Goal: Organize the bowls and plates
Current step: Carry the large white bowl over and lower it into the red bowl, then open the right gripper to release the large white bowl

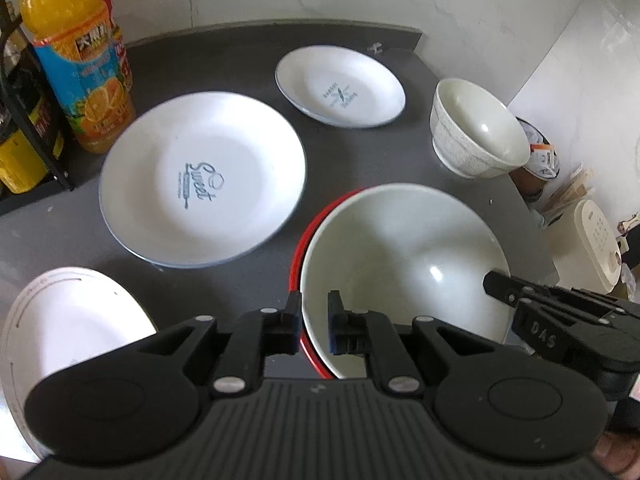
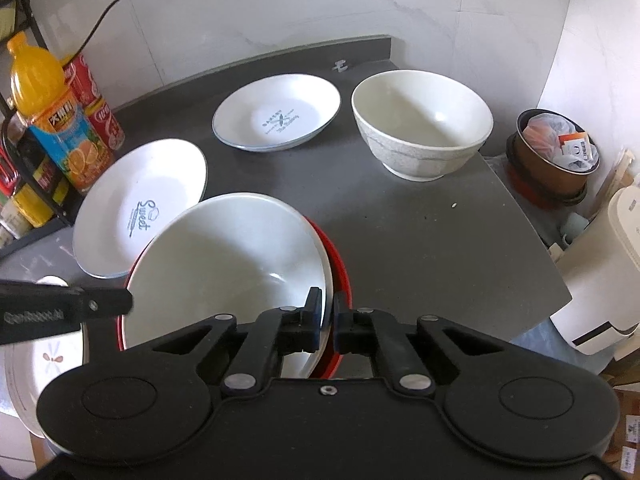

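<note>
Far left: orange juice bottle (image 1: 76,52) and red can (image 2: 94,100) against black rack (image 1: 24,128), clear of the work. Near-left corner: patterned plate (image 1: 68,328) at edge of grey counter (image 1: 360,160), partly under left gripper body. Next: "Sweet" plate (image 1: 202,186) flat on counter, well apart from smaller printed plate (image 1: 340,86) at the back. Centre-front: big white bowl (image 1: 400,256) nested in red-rimmed bowl (image 1: 298,248), sitting right at the jaws of both tools. Left gripper (image 1: 314,326) pinching the stack's left near rim, one finger outside the red wall, other inside the white bowl, jaws nearly pressed together on it. Right gripper (image 2: 327,320) same on the right near rim, narrow gap filled by white and red edges. Key relation: stack lies directly ahead of and between both grippers, gripped on opposite sides, both equally near; round, so no long axis, line between the two pinch points runs left-right. Whether the stack is lifted or resting on counter: cannot tell. Right-back: textured white bowl (image 2: 422,124) upright near counter's right edge, well apart from stack, nearer right gripper. Probable next move: carry or place the stack level, both sides moving together; uneven lift could tilt the inner bowl out. Off-counter right: brown bin (image 2: 556,156), white appliance (image 2: 600,272).
</note>
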Available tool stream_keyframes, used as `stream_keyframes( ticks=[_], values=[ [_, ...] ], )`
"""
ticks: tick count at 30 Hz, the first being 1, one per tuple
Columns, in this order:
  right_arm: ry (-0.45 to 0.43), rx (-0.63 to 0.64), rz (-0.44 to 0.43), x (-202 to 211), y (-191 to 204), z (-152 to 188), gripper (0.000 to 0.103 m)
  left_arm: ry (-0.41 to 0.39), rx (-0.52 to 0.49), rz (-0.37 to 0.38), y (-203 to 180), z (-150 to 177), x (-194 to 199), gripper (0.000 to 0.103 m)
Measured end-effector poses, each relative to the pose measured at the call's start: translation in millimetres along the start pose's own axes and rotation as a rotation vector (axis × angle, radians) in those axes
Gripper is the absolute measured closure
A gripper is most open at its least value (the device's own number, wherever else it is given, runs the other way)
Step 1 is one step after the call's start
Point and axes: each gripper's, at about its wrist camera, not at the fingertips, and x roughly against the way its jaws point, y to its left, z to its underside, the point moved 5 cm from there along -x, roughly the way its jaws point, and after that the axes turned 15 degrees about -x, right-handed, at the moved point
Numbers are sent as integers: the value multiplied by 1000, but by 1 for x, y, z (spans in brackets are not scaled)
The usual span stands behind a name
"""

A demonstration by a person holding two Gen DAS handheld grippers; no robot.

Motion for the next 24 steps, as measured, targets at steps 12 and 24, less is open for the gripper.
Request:
stream_keyframes(
  ticks=[12,24],
  values=[
    [-103,-106,27,31,-8,-20,62,-60,-48,42,5,-17,20,84],
    [-196,-285,49,67,-30,-21,8,-133,-118,64,6,-41,31,27]
  ],
)
